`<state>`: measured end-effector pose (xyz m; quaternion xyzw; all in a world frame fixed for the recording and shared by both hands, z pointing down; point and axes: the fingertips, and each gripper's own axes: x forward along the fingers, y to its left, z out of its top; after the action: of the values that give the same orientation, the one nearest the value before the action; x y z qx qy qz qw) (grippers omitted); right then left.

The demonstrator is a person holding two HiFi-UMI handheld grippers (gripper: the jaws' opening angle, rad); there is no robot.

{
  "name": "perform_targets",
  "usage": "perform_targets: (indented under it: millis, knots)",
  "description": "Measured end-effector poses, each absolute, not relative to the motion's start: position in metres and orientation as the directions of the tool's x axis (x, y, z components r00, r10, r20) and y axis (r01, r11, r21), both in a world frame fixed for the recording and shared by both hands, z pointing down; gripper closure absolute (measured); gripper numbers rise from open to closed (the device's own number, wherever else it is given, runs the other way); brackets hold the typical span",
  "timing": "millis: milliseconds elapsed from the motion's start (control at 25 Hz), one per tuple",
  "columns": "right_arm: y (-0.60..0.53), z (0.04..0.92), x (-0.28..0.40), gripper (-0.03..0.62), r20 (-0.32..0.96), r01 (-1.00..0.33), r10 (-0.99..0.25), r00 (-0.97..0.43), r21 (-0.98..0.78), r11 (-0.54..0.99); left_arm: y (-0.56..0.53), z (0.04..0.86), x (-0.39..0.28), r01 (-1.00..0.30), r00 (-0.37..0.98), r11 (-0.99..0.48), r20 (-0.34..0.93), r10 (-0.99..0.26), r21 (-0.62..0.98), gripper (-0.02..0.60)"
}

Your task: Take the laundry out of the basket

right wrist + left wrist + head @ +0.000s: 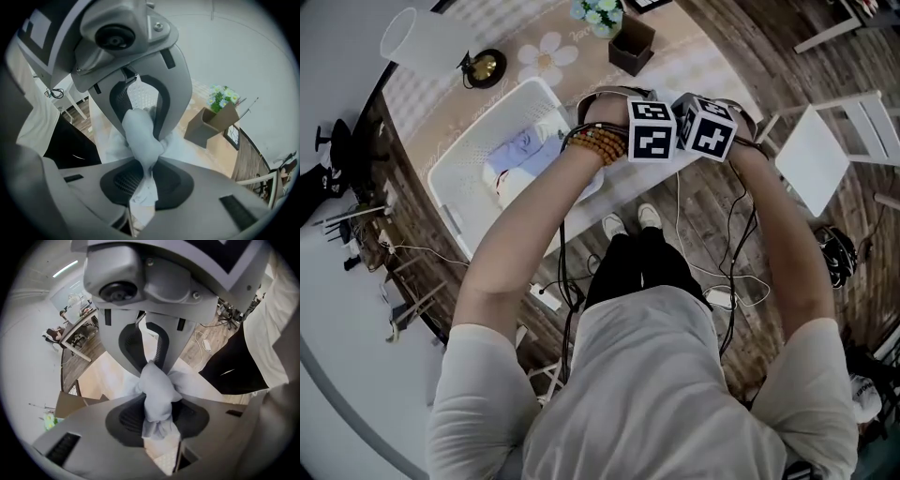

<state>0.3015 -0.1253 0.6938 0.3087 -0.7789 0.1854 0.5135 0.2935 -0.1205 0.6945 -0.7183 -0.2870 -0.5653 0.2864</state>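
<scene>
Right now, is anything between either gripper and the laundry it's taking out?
Nothing visible is in the way. The left gripper is clamped on a bunch of pale cloth, and the right gripper is clamped on cloth too, so both have their laundry in hand.

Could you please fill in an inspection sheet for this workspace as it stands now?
Surface: table under a daisy-print cover.
Job's things: white basket on the table, laundry inside it.
Clutter: flowers, dark box, gold ornament on a black dish.
Grippers: left hand-held gripper and right hand-held gripper each shut on pale cloth.
Cables: cables loose on the floor by the person's feet.
Surroundings: wood floor, white chair to the right.
</scene>
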Motion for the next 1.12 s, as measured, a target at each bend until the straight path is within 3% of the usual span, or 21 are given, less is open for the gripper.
perform_targets:
  millis: [200,360,760,920,1120]
  knots:
    - [-0.122,0.707,0.308,0.490,0.904,-0.703,-0.308,-0.297,0.012,0.711,-0.120,0.712,0.300,0.739,0.161,-0.671,0.983,0.091,-0.059,0.381]
    - [-0.126,0.701,0.312,0.382,0.901,-0.706,-0.309,-0.306,0.003,0.708,-0.124,0.711,0.300,0.742,0.162,-0.667,0.984,0.075,-0.072,0.331]
    - [-0.139,0.629,0.321,0.379,0.890,-0.691,-0.357,-0.283,0.068,0.720,-0.144,0.626,0.317,0.663,0.301,-0.724,0.953,0.027,-0.189,0.332]
    - [-0.145,0.591,0.310,0.382,0.848,-0.712,-0.429,-0.311,0.091,0.696,-0.145,0.580,0.310,0.559,0.431,-0.794,0.902,0.032,-0.239,0.373]
    - [-0.152,0.538,0.283,0.435,0.727,-0.769,-0.566,-0.389,0.081,0.633,-0.140,0.534,0.272,0.395,0.581,-0.886,0.813,0.036,-0.244,0.397]
